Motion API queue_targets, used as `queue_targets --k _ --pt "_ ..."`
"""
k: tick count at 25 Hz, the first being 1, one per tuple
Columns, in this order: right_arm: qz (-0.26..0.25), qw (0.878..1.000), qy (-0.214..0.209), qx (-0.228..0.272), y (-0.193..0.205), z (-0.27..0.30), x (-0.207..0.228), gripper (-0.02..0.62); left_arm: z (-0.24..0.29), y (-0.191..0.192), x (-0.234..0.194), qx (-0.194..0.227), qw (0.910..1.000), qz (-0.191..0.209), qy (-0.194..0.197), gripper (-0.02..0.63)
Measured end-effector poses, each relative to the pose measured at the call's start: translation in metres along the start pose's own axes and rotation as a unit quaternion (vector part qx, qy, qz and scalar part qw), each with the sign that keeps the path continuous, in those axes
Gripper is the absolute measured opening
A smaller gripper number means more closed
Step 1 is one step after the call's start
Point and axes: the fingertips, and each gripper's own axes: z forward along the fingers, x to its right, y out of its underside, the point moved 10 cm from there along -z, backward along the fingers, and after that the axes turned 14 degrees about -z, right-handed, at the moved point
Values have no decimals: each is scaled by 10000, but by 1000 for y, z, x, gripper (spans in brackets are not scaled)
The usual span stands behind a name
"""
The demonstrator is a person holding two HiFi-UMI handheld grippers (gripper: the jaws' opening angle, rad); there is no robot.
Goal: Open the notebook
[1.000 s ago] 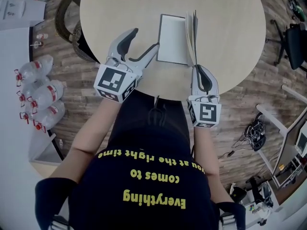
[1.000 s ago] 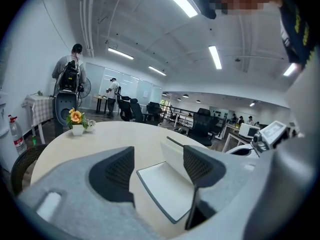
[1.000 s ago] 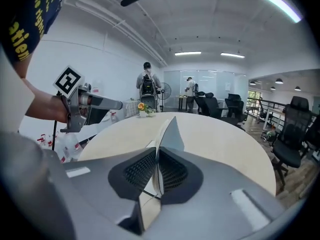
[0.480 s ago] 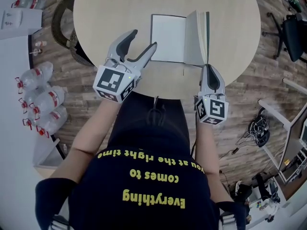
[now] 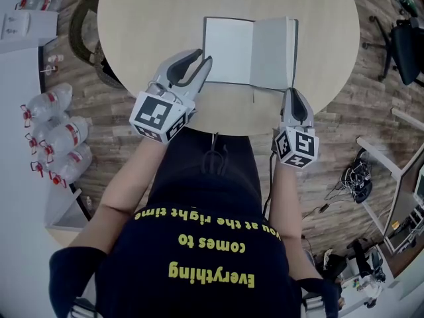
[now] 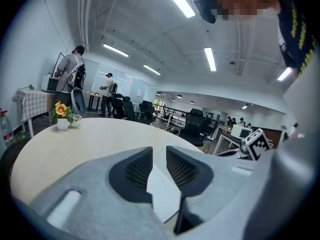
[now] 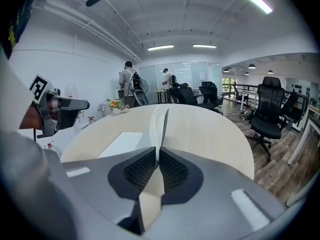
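A: Item 1, R tongs [image 7: 156, 165]?
B: Closed on near edge of the notebook's [image 5: 228, 50] right leaf [image 7: 163, 126]. Leaf rises from the tongs, not flat yet.
A: Item 2, L tongs [image 6: 159, 164]?
B: Narrow gap, nothing btwn. Tips at near-left corner of left page [image 6: 162, 198]; touching or just above, can't tell.
A: Item 3, notebook, loc.?
B: Near side of round surface [image 5: 152, 18], directly ahead of the person, btwn both tongs. Two halves spread, white page showing.
A: Status?
B: Est. nearly done: notebook opened. Left to do, prob.: lower right leaf flat, release R tongs, lift L tongs clear.
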Motion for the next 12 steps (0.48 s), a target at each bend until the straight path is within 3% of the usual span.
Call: queue_targets --k 4,12 --pt "4 9999 10 -141 8 4 8 38 5 4 3 -83 9999 -36 98 33" --pt "118 9991 71 -398 27 12 21 40 14 7 7 -163 9998 -16 105 17"
